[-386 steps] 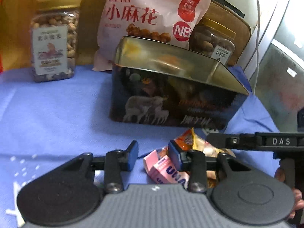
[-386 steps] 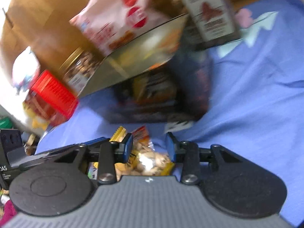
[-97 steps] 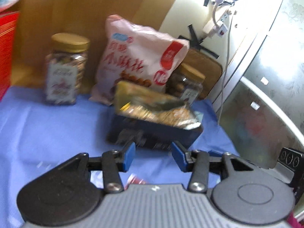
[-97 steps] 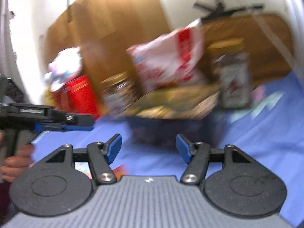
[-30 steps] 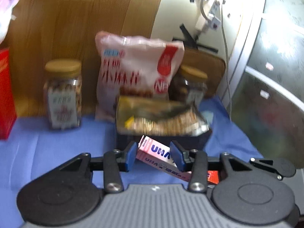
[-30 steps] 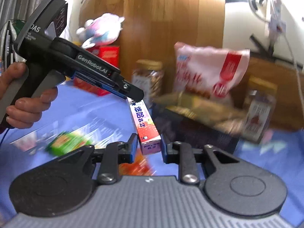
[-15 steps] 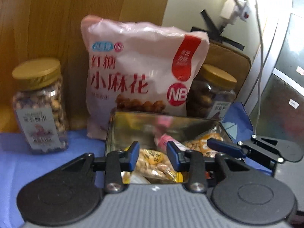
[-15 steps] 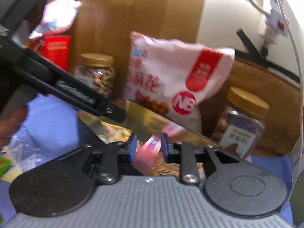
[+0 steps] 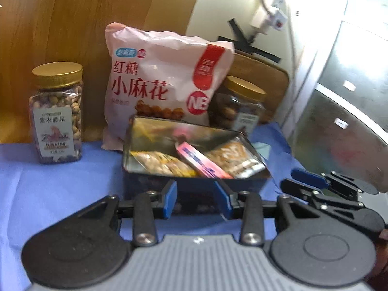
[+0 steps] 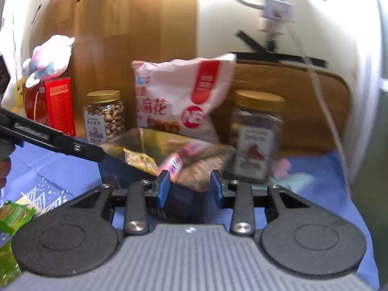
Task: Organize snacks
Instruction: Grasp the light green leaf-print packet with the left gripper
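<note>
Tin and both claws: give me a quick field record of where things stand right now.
tin: open metal tin on the blue cloth, no lid on it
tin contents: pink box lying slanted on top of snack packets
left claw: open, nothing between the pads, in front of the tin
right claw: open, empty, jaws have just been opening; pink box lies in the tin beyond it
behind tin: pink snack bag, two gold-lidded jars
left out: green packet on the cloth

Each handheld black two-finger gripper (image 9: 196, 202) shows blue fingertip pads (image 9: 169, 198), silver screws, two round black discs and a ribbed grey housing at frame bottom
</note>
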{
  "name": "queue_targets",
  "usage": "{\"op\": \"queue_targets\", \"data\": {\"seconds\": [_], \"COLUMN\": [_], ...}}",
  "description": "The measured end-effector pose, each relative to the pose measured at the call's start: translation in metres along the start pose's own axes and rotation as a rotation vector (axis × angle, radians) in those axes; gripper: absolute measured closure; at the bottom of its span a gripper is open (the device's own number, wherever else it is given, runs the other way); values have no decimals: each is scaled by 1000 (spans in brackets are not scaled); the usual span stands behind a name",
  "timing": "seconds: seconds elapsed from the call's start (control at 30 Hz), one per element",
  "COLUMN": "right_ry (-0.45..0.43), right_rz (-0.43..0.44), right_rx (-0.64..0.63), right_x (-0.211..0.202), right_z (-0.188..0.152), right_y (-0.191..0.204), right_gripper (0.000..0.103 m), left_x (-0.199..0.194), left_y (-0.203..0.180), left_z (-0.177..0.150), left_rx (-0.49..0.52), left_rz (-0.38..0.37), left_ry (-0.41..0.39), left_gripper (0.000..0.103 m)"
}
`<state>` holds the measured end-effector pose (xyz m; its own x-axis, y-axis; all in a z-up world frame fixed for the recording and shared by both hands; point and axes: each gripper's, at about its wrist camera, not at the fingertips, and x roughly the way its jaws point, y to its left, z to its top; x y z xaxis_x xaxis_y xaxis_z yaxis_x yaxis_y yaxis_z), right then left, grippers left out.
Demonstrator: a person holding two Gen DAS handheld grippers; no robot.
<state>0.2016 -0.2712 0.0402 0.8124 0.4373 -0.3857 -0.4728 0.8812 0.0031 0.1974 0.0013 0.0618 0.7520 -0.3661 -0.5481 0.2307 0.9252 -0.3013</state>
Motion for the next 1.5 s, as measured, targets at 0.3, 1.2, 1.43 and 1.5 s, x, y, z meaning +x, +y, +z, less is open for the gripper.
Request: {"op": "queue_targets", "data": {"seconds": [0.3, 1.2, 1.43, 1.5], "right_ry": [167, 227, 203, 207], "right_rz": [-51, 208, 196, 204], "right_rx": [169, -82, -7, 13], "right_x": [-75, -1, -6, -3], "right_z": [-75, -73, -77, -76], "right_y": [-21, 78, 72, 70], "right_gripper": [49, 65, 53, 53], "left_x": [3, 0, 15, 24], "left_y": [-30, 16, 10, 6], "left_z": [-57, -68, -69, -72], "left_rx": [19, -135, -119, -132], "left_rz": [-136, -106, -124, -162], "left_ry": [151, 207, 227, 264], "left_gripper": [67, 54, 48, 49]}}
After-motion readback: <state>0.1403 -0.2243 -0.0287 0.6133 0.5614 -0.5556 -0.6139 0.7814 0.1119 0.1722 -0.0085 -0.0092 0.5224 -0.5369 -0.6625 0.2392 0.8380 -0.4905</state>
